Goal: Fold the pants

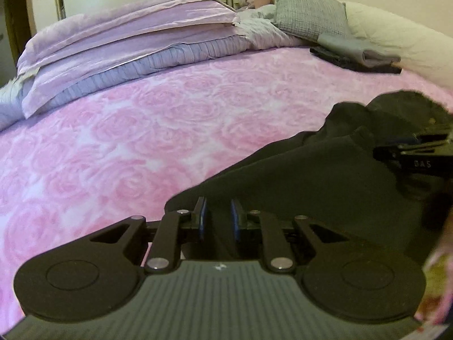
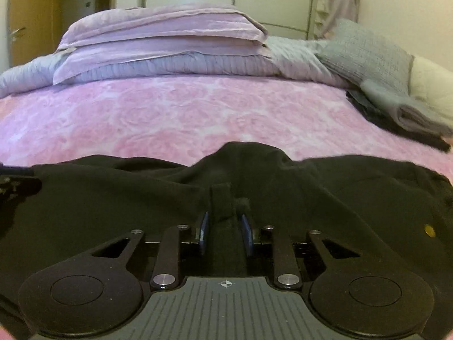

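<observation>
Left gripper (image 1: pixel 218 215): the blue pads stand a narrow gap apart, with dark cloth between them at the near edge of the garment; whether the pads really press on it I cannot tell
Right gripper (image 2: pixel 225 228): the jaws are partly apart, and a small raised fold of the cloth stands up between them; the pads do not seem to pinch it, there is a gap on each side
Pants (image 2: pixel 283 187): black, lying rumpled across the near part of the bed, under both tools, with a hump in the middle and a small yellow button (image 2: pixel 429 230) at the right side
Bedcover (image 1: pixel 127 147): pink, soft, with a rose pattern – the pants rest directly on it
How it will handle: I judge the cloth soft, limp and rather light – it will sag and bunch when lifted, not keep a shape; it looks matt, so hardly slippery, and not fragile
Where to take hold: at an edge or a thicker seam, such as the waistband, one tool at each end, so the cloth hangs flat between them
Further away: folded clothes (image 1: pixel 359 53) near a grey pillow (image 1: pixel 308 19), and stacked lilac bedding (image 1: pixel 127 39) behind, well apart from the pants
</observation>
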